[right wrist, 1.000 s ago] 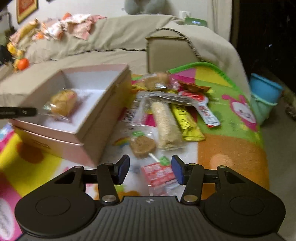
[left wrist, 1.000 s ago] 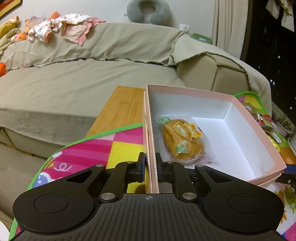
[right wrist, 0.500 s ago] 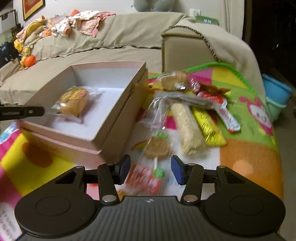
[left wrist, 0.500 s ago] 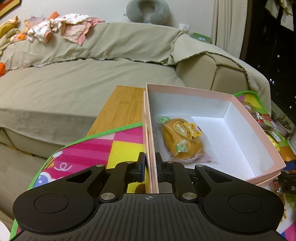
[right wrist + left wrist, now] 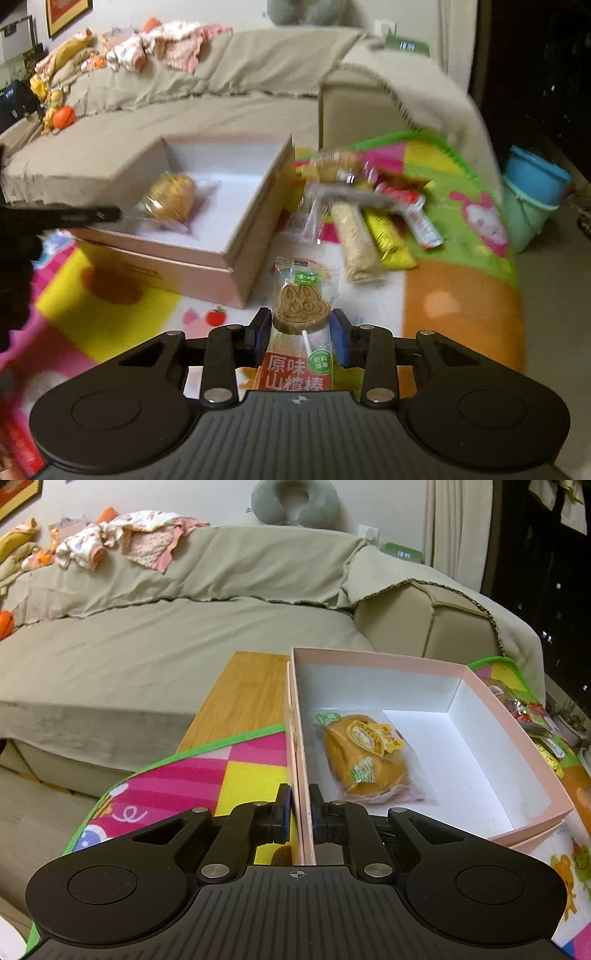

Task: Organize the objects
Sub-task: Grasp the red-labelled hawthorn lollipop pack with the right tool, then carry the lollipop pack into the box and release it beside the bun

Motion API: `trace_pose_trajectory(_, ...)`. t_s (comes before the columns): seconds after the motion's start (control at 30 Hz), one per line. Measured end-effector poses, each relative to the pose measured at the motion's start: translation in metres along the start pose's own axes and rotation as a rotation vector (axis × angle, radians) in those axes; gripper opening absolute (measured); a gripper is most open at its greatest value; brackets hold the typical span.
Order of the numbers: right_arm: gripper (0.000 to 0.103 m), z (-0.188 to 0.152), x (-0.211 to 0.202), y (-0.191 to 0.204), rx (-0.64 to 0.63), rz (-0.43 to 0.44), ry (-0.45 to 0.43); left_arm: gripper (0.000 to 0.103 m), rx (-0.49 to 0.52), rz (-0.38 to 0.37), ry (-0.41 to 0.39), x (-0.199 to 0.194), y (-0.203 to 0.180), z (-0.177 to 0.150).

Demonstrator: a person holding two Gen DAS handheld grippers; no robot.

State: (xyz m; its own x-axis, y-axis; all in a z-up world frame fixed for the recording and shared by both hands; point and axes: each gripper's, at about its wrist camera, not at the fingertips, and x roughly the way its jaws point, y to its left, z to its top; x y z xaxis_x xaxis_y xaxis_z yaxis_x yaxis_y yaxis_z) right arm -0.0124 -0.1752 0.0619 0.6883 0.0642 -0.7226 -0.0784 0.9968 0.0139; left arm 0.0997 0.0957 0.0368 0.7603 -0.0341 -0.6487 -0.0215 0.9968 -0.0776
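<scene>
Left gripper (image 5: pixel 300 808) is clamped tight on the near wall of the pink box (image 5: pixel 517 734), steadying it. Right gripper (image 5: pixel 300 334) sits half open around the lollipop (image 5: pixel 301 306), just in front of the box; whether the pads touch, I cannot tell. Best to pinch the disc, not the loose wrapper, then lift clear of the wall. Count: one bun (image 5: pixel 364 757) inside the box, roughly five snack packets (image 5: pixel 373 218) beside it.

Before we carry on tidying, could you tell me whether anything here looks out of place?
Several wrapped snacks lie scattered on the play mat beside the pink box, which holds only one packaged bun.
</scene>
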Motion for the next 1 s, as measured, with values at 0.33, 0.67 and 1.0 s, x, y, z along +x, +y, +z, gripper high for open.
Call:
trace_pose_trajectory(0.33,0.034,0.104,-0.111,0.038,-0.001,0.073,-0.283,0.011,0.026,-0.003,0.026,0.002,-0.002,0.004)
trace_pose_trajectory(0.67,0.035,0.161,-0.039,0.087,-0.008,0.15,-0.217,0.011,0.037,-0.007,0.039,0.003,-0.004,0.006)
trace_pose_trajectory(1.0,0.046,0.139,0.023,0.054,0.093,0.141,-0.124,0.012,0.039,-0.012,0.035,0.002,-0.003,0.004)
